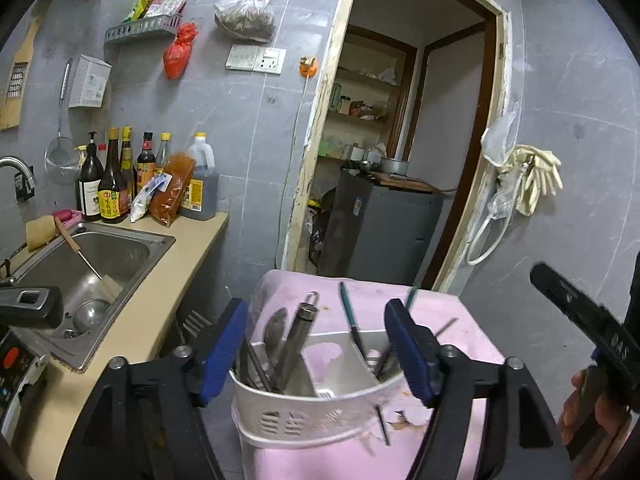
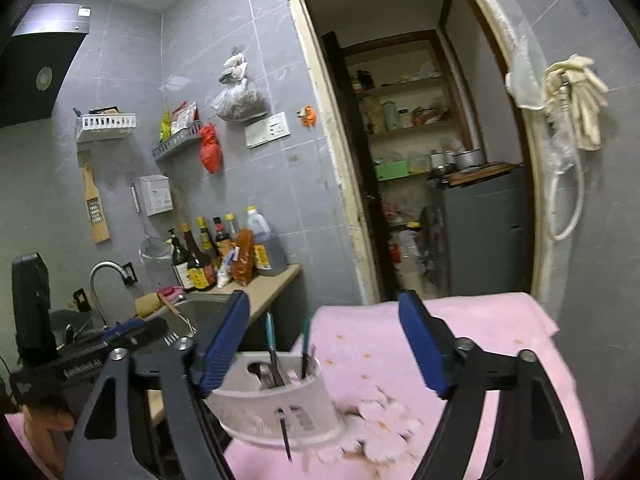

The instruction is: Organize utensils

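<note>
On the pink-covered surface [image 1: 460,320] stands a white utensil holder [image 1: 304,412], with a spoon and metal handle [image 1: 298,336] in its left compartment and green-handled pieces [image 1: 347,312] on its right (exact slot unclear). The left claw [image 1: 316,348] is spread wide around the holder, gripping nothing. The right claw [image 2: 324,344] is spread too, empty, holder below and between its fingers.

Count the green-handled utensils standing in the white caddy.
2. Both stand in the white caddy: first green-handled utensil near the middle divider, second green-handled utensil further right. Shorter ones may be hidden inside.
</note>
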Tool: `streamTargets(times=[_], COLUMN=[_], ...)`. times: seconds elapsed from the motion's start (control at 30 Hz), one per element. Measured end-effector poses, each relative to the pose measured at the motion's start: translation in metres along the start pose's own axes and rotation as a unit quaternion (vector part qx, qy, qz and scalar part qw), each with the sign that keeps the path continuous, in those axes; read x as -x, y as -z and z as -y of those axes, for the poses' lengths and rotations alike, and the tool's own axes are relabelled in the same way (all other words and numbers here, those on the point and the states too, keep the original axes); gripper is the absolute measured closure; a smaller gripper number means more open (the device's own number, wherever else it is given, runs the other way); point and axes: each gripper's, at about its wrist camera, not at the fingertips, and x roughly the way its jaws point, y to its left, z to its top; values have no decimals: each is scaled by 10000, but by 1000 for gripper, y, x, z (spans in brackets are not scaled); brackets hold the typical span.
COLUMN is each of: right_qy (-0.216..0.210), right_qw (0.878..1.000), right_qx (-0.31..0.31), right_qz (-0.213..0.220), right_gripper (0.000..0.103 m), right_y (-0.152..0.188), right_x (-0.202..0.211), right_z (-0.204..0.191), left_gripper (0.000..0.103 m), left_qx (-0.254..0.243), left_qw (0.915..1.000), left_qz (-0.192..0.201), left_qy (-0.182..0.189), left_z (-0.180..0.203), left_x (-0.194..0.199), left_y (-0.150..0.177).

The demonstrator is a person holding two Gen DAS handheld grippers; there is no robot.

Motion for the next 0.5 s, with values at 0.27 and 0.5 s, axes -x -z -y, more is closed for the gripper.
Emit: streamTargets(times=[0.27,0.5], right_qy=[410,611], right_qw=[9983,9941], right_qx=[273,385], right_qz=[-306,-806], right_gripper=[2,2], right_y=[11,35], right_x=[80,142], right_z=[17,30], left_gripper=[3,1], left_qx=[-99,33], left_qw=[9998,9999], left_qz=[96,-94], left_qy=[148,-134], left_z=[38,62], left_x=[65,122], left_y=[21,57])
